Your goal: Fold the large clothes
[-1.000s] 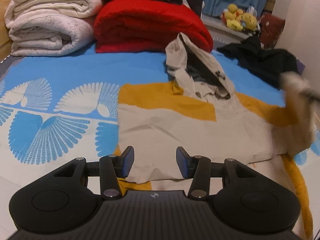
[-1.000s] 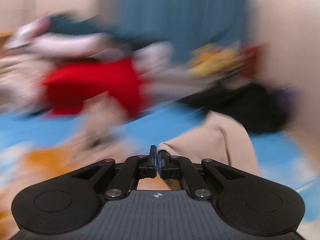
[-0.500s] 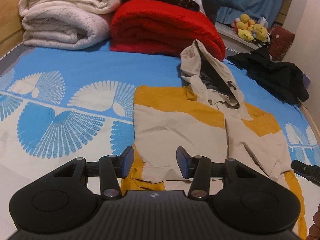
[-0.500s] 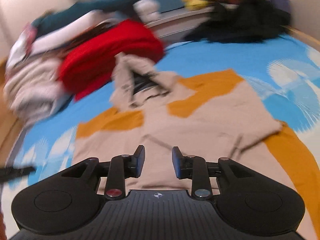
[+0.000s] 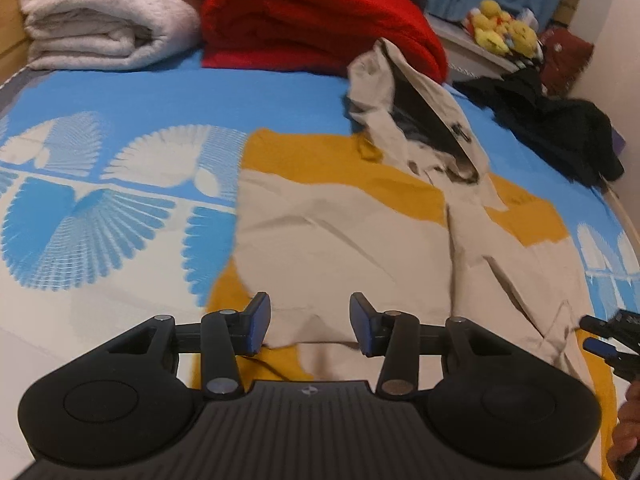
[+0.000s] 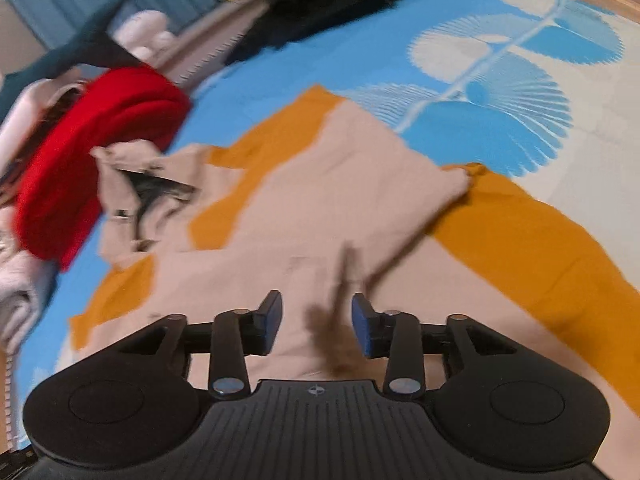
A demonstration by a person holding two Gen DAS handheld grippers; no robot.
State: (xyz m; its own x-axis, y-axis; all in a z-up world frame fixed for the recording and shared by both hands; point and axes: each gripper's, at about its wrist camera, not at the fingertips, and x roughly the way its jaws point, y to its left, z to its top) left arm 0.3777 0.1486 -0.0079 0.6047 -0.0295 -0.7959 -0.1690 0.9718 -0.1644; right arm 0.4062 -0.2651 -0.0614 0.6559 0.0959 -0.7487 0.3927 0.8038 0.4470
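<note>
A beige and mustard hooded jacket (image 5: 340, 232) lies spread on the bed, its hood (image 5: 416, 120) toward the red blanket. One sleeve (image 6: 380, 184) lies folded across the jacket's (image 6: 320, 240) front. My left gripper (image 5: 310, 322) hovers over the jacket's near hem on the left side; its jaws are closing a little and nothing is pressed between them. My right gripper (image 6: 316, 322) hangs low over the beige body, jaws opening, with only flat cloth beneath. Its fingertips (image 5: 604, 336) also show at the right edge of the left wrist view.
A red folded blanket (image 5: 312, 20) and white rolled blankets (image 5: 104, 20) are stacked at the head of the bed. A black garment (image 5: 552, 128) lies at the far right, with yellow plush toys (image 5: 500, 32) behind. The bed sheet (image 5: 120, 220) is blue and white.
The right gripper was shut on the beige sleeve; it has let go and opened, rolled and dropped toward the jacket. The sleeve now lies across the front. The left gripper sank slightly.
</note>
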